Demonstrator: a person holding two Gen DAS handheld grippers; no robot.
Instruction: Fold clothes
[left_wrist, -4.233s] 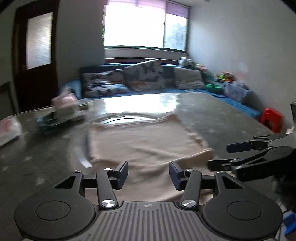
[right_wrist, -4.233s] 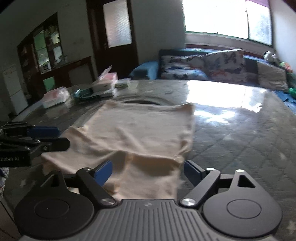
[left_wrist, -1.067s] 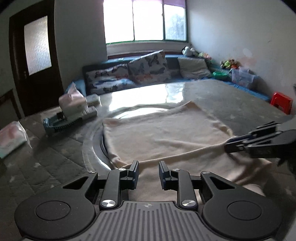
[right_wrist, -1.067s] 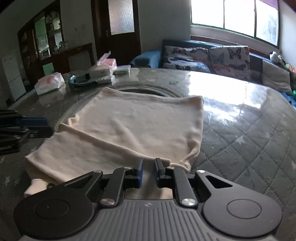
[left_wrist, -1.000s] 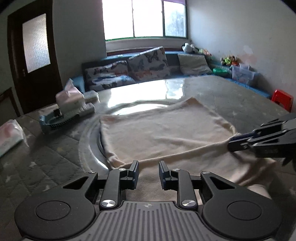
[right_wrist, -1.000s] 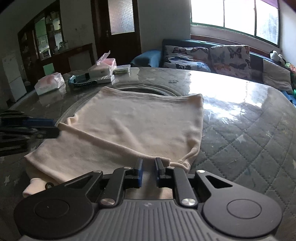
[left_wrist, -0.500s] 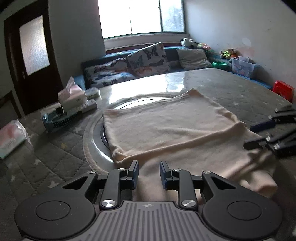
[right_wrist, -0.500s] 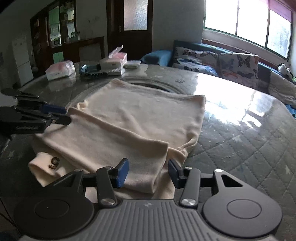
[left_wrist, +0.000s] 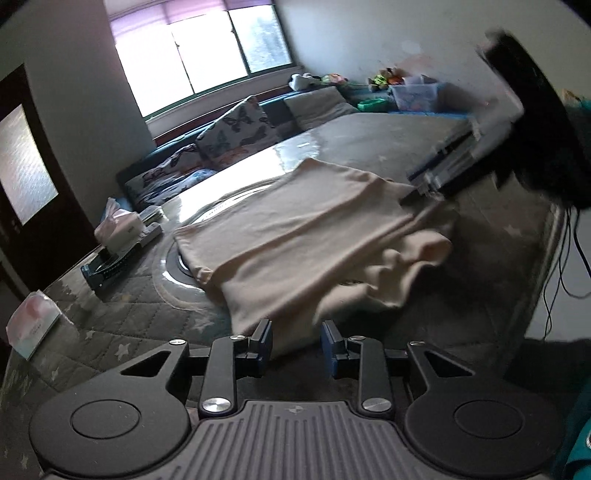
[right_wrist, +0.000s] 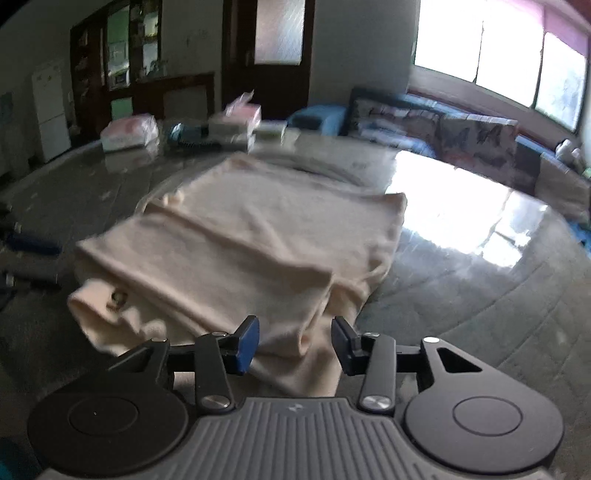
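A pink pack (left_wrist: 31, 325) sits far left on the table (left_wrist: 122, 314), then a tissue box (left_wrist: 118, 227) on a dark tray. The cream cloth (left_wrist: 295, 240) lies folded in the middle of the table, with a bunched part hanging by the near edge. The left claw (left_wrist: 295, 341) has just been opening; its jaws are spread a little, right at the cloth's near edge, and nothing is pinched. The right claw (right_wrist: 293, 341) has just closed a bit, but its jaws are spread apart too, with the cloth's folded corner lying just ahead of them, not squeezed. Behind the table is a sofa (right_wrist: 443, 125) with butterfly pillows under a bright window (right_wrist: 491, 59).
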